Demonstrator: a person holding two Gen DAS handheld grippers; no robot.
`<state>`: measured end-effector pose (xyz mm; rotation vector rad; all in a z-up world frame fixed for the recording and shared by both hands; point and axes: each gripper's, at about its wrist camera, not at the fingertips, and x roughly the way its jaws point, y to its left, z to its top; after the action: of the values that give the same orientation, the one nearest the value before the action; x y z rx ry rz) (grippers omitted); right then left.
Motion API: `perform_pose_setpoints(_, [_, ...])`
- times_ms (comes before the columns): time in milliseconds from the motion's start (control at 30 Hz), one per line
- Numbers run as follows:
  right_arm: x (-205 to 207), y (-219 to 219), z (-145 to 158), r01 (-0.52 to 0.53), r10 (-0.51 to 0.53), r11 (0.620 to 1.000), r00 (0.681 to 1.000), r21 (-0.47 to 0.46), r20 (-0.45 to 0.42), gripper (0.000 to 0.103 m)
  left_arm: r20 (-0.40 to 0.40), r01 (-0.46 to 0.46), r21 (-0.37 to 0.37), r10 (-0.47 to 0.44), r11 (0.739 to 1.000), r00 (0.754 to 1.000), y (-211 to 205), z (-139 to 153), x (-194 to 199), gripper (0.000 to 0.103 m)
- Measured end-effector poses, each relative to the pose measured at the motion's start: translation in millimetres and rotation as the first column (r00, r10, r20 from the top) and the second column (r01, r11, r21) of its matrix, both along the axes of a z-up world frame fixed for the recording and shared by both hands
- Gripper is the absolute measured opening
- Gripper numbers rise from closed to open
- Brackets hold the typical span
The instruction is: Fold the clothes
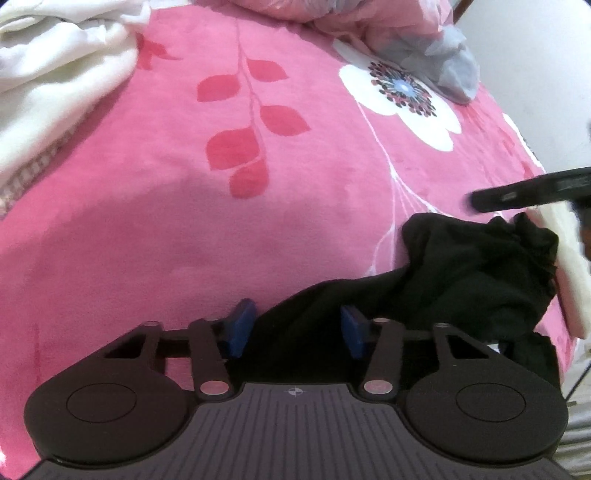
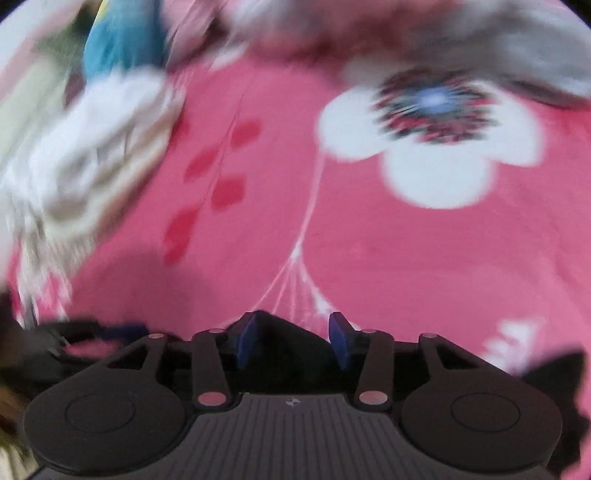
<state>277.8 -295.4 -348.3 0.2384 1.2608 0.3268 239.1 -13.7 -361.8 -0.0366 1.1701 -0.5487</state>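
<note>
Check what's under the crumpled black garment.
Under the crumpled black garment: pink floral bedspread, showing all around it. Anything else beneath the cloth is hidden.

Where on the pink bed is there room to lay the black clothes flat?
The widest bare patch is the middle of the blanket, between the white pile on the left, the black garment on the right and the leaf print behind. It is crowded at the far edge by the pink-grey bundle and at the right edge.
</note>
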Motion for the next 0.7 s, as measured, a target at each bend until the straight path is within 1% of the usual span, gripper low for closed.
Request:
perform_pose_setpoints(33, [5,9,-9,-0.041,0.04,0.999,0.999,-0.016,-0.034,0.043,0.006,-0.011,-0.001,0.011,1.0,1.0,1,1,0,0.028])
perform_pose_setpoints(67, [9,18,-19,-0.081,0.079,0.996,0.995,-0.03,-0.068,0.033,0.012,-0.021,-0.003,0.021,1.0,1.0,2,2,-1,0.023])
perform_pose_setpoints(100, [11,21,-21,-0.096,0.094,0.995,0.992,-0.024,-0.083,0.018,0.013,-0.042,-0.012,0.042,0.999,0.999,4,4,-1,0.015])
perform_pose_setpoints(133, [8,19,-17,-0.09,0.089,0.996,0.994,-0.003,-0.068,0.009,0.008,-0.074,-0.028,0.074,0.997,0.997,7,6,-1,0.011])
perform_pose_setpoints(167, [6,18,-13,-0.084,0.085,0.996,0.995,0.017,-0.054,0.004,0.003,-0.105,-0.044,0.105,0.994,0.994,11,9,-2,0.008])
perform_pose_setpoints(200, [4,16,-9,-0.078,0.079,0.996,0.996,0.037,-0.039,0.003,0.004,-0.136,-0.055,0.136,0.989,0.991,14,12,-2,0.004])
perform_pose_setpoints(233, [1,10,4,-0.05,0.05,0.998,0.999,0.05,0.0,0.003,0.014,-0.167,-0.062,0.169,0.984,0.986,19,18,-3,0.0])
perform_pose_setpoints(300, [-10,0,37,-0.001,-0.011,0.994,0.994,0.11,0.112,0.001,0.038,-0.236,-0.086,0.24,0.968,0.97,33,33,-5,0.0])
perform_pose_setpoints(333, [-17,-8,55,0.019,-0.048,0.986,0.985,0.166,0.168,0.001,0.052,-0.273,-0.111,0.28,0.956,0.959,43,43,-7,0.0])
perform_pose_setpoints(400, [-30,-23,82,0.064,-0.118,0.971,0.966,0.23,0.229,0.001,0.076,-0.332,-0.138,0.344,0.933,0.936,63,61,-12,0.0])
perform_pose_setpoints(433, [-39,-29,91,0.073,-0.134,0.966,0.962,0.248,0.238,0.001,0.081,-0.349,-0.146,0.363,0.926,0.928,71,67,-14,0.0])
perform_pose_setpoints(467, [-47,-34,100,0.082,-0.15,0.96,0.958,0.266,0.246,0.001,0.074,-0.347,-0.152,0.361,0.925,0.93,77,71,-16,0.0])
perform_pose_setpoints(500, [-53,-38,100,0.097,-0.162,0.957,0.96,0.272,0.227,0.001,0.059,-0.332,-0.157,0.345,0.93,0.937,81,72,-18,0.001])
perform_pose_setpoints(567, [-60,-45,96,0.121,-0.17,0.956,0.971,0.266,0.171,0.003,0.039,-0.278,-0.141,0.286,0.95,0.958,78,69,-20,0.002])
perform_pose_setpoints(600, [-58,-43,86,0.137,-0.172,0.963,0.976,0.232,0.134,0.005,0.031,-0.24,-0.123,0.245,0.963,0.969,72,64,-20,0.011])
perform_pose_setpoints(633, [-54,-40,76,0.143,-0.166,0.969,0.98,0.203,0.106,0.006,0.024,-0.196,-0.101,0.199,0.975,0.98,63,58,-19,0.031])
perform_pose_setpoints(667, [-46,-36,66,0.134,-0.152,0.973,0.985,0.187,0.085,0.007,0.016,-0.151,-0.079,0.152,0.985,0.988,54,52,-18,0.042])
perform_pose_setpoints(700, [-40,-33,56,0.119,-0.134,0.977,0.988,0.178,0.073,0.015,0.021,-0.104,-0.057,0.106,0.993,0.994,43,46,-16,0.057])
